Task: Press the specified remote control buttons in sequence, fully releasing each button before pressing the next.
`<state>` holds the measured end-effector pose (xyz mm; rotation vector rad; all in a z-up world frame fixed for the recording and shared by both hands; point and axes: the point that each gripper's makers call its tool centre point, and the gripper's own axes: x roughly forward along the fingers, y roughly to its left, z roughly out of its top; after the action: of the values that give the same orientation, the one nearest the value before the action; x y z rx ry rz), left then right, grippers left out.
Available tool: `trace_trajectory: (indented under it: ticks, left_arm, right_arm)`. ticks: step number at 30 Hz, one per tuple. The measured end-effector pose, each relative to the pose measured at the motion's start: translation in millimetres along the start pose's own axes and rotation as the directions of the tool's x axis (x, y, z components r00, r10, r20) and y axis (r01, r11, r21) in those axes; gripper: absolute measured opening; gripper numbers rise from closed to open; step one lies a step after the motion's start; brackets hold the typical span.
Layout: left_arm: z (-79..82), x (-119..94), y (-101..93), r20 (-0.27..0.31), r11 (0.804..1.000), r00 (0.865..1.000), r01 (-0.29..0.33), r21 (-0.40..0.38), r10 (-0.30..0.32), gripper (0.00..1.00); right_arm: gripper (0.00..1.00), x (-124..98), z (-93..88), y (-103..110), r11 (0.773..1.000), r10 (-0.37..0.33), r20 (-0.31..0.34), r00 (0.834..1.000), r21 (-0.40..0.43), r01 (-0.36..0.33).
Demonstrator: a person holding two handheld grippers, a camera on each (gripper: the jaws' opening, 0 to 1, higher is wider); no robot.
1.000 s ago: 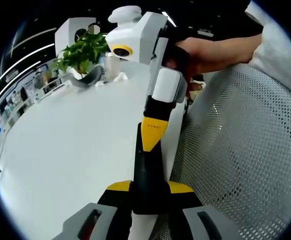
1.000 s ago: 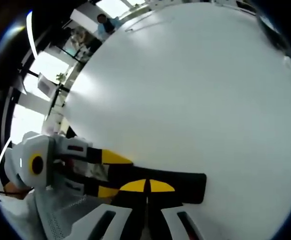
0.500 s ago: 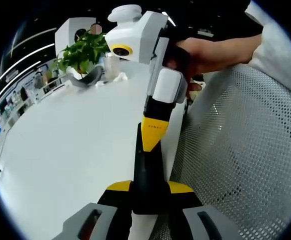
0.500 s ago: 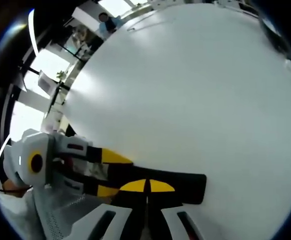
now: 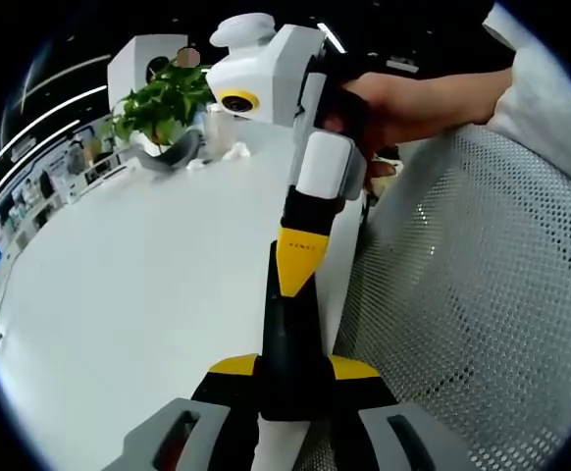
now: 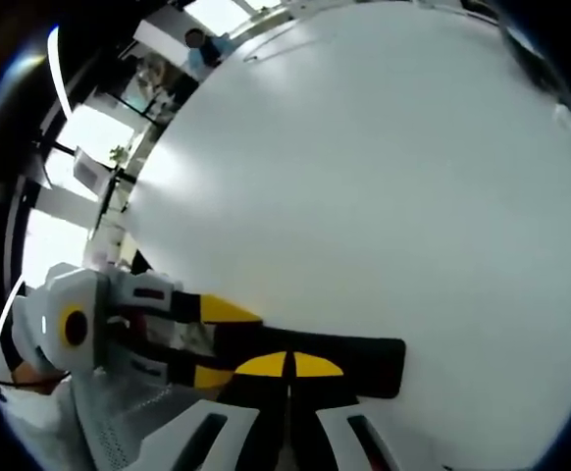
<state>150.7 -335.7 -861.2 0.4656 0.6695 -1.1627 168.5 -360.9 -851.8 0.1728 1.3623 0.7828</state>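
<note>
- At the edge of the desk, the black remote is clamped in the left tongs.
- The right tongs are closed together, with their tips laid on the remote.
- If it is pushed too hard, the remote could be tipped or knocked loose.

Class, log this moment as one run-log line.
left tongs: shut on remote control | right tongs: shut on remote control | surface: white table
</note>
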Motion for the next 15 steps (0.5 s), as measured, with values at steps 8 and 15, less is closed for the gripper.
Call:
trace_trajectory:
  ticks: [8,15]
  left_arm:
    - [-0.3,-0.2,-1.2,0.0,1.0,1.0,0.0,0.001,0.0,0.25]
    - [0.2,-0.8,-2.1,0.0,1.0,1.0,0.0,0.001,0.0,0.25]
  right_arm:
    - [0.0,-6.0,0.4,-0.4,0.999,0.005,0.02,1.0,0.034,-0.005]
    - [0.0,-6.2,-6.5,3.2,1.0,0.002,-0.01,1.0,0.019,-0.002]
